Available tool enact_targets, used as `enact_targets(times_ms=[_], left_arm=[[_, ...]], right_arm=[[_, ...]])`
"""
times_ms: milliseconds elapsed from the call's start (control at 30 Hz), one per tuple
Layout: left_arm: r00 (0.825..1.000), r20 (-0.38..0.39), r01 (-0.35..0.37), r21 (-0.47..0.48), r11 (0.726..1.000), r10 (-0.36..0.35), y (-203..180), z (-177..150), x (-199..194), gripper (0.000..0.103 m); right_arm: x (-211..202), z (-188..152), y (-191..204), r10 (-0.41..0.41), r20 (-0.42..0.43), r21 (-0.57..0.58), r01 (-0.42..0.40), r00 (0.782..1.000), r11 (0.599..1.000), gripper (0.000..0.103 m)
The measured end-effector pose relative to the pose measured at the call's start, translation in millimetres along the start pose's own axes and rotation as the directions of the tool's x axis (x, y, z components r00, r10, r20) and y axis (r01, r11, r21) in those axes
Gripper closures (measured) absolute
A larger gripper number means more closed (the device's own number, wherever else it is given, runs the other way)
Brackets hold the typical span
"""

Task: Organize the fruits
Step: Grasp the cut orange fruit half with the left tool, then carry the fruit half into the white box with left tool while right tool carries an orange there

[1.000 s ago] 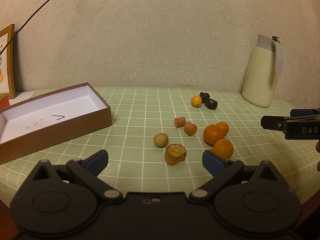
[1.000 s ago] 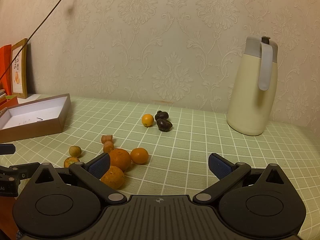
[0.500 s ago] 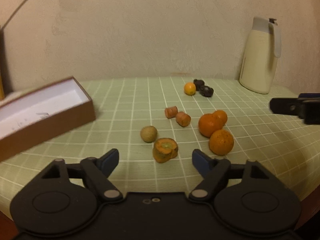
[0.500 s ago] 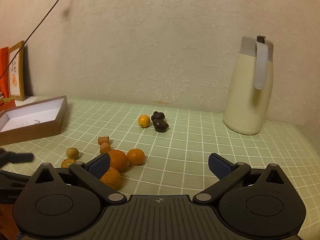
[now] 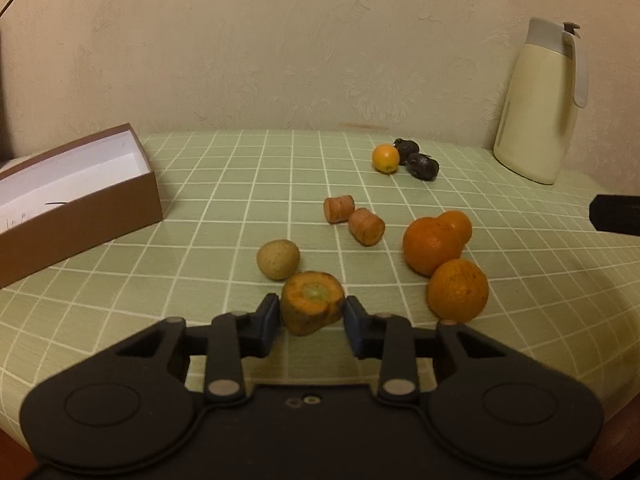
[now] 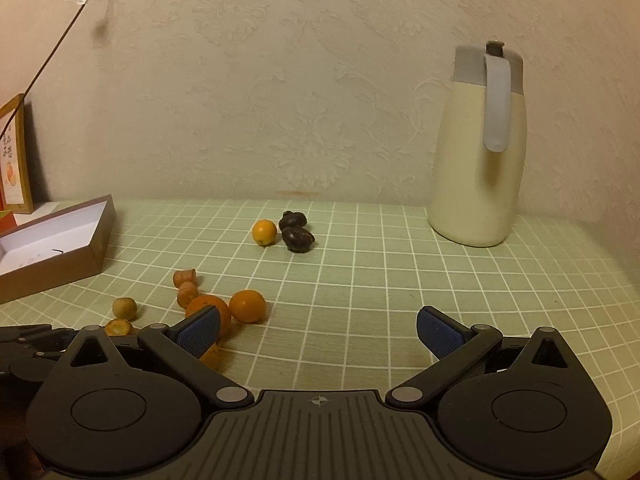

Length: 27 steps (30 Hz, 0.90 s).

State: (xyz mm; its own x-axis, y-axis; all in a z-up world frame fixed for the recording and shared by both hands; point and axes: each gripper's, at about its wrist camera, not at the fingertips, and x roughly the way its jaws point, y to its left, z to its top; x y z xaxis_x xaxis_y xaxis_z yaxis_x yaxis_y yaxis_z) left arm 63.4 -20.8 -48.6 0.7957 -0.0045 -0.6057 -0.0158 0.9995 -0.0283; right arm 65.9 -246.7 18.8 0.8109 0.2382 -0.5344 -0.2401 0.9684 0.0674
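Observation:
My left gripper is shut on a cut orange stub that rests on the green checked tablecloth. Beyond it lie a small tan round fruit, two carrot pieces, three oranges, a small kumquat and two dark fruits. An open brown box with a white inside stands at the left. My right gripper is open and empty above the cloth, right of the oranges. The box shows at its left.
A cream thermos jug stands at the back right by the wallpapered wall. A framed picture leans at the far left behind the box. The table edge curves away at the right.
My left gripper moved forward and down to the cut orange stub and closed on it. My right gripper stayed open and shifted slightly forward.

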Motion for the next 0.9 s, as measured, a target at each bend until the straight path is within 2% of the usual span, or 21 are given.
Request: enact_targets(times_ms=[200,467,733,900], left_arm=[[1.000,0.009,0.010,-0.002,1.000,-0.010,3,1,-1,0.078],[0.998,0.056,0.000,-0.001,1.000,0.000,20,10,-26,0.078],[0.992,0.109,-0.056,-0.035,0.998,0.059,60,28,-56,0.078],[0.988,0.120,-0.096,-0.037,0.995,0.099,85,34,-70,0.078]], right_arm=[[1,0,-1,0.006,0.009,0.013,-0.006,1.000,1.000,0.000],[6,3,5,0.004,0.003,0.012,-0.004,1.000,1.000,0.000],[22,12,14,0.011,0.002,0.080,-0.011,1.000,0.997,0.000],[28,12,34,0.048,-0.005,0.050,-0.048,0.999,0.998,0.000]])
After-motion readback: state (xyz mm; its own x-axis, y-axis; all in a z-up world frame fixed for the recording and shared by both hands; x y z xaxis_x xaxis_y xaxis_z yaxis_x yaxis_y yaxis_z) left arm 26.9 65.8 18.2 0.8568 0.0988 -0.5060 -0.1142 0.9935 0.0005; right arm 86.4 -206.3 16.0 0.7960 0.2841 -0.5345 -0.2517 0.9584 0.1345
